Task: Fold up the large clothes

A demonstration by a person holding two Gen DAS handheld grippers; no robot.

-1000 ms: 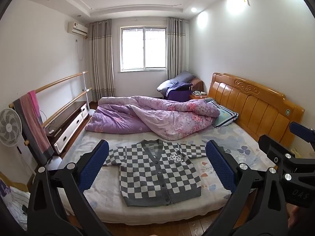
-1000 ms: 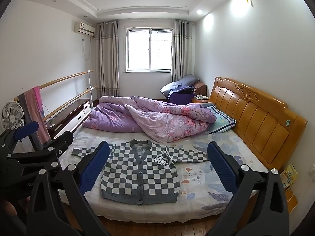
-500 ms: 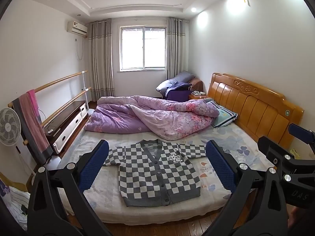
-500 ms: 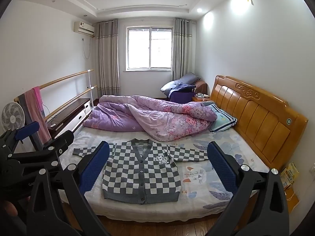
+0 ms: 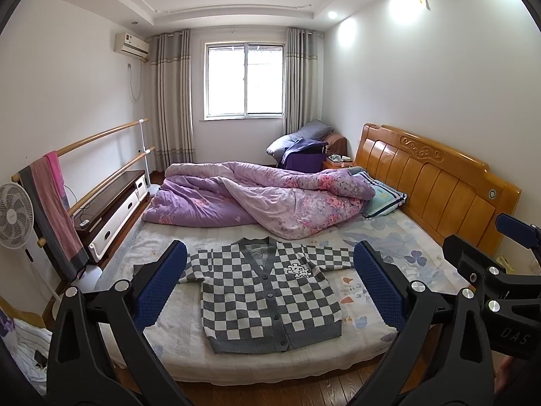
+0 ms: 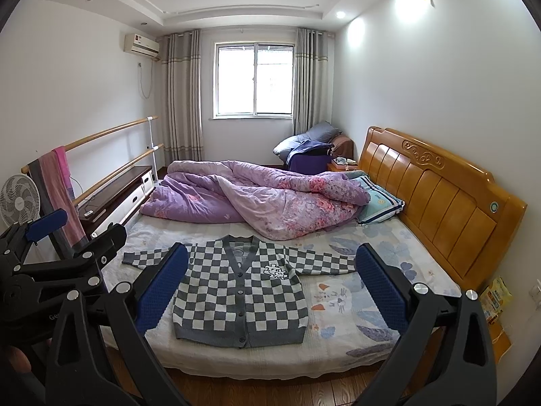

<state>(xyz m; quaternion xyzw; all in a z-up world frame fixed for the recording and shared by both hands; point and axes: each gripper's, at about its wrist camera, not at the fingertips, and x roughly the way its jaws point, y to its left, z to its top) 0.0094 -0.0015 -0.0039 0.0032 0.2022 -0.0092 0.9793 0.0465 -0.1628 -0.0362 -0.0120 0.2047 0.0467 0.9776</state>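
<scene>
A grey-and-white checkered cardigan [image 5: 270, 294] lies flat and buttoned on the bed [image 5: 182, 345], sleeves spread to both sides; it also shows in the right wrist view [image 6: 240, 294]. My left gripper [image 5: 268, 280] is open and empty, held in the air well short of the bed's near edge. My right gripper [image 6: 267, 284] is likewise open and empty, at about the same distance. The right gripper also shows at the right edge of the left wrist view [image 5: 487, 277], and the left gripper at the left edge of the right wrist view [image 6: 61, 264].
A crumpled purple quilt [image 5: 257, 199] and a pillow [image 5: 382, 199] lie on the far half of the bed. The wooden headboard [image 5: 436, 182] is on the right. A fan [image 5: 15, 216], a rail with towels [image 5: 50, 203] and a low cabinet [image 5: 111, 206] stand on the left.
Both views have shifted slightly; the cardigan appears a touch higher and nearer. Both grippers stay open and the cardigan has not moved.
</scene>
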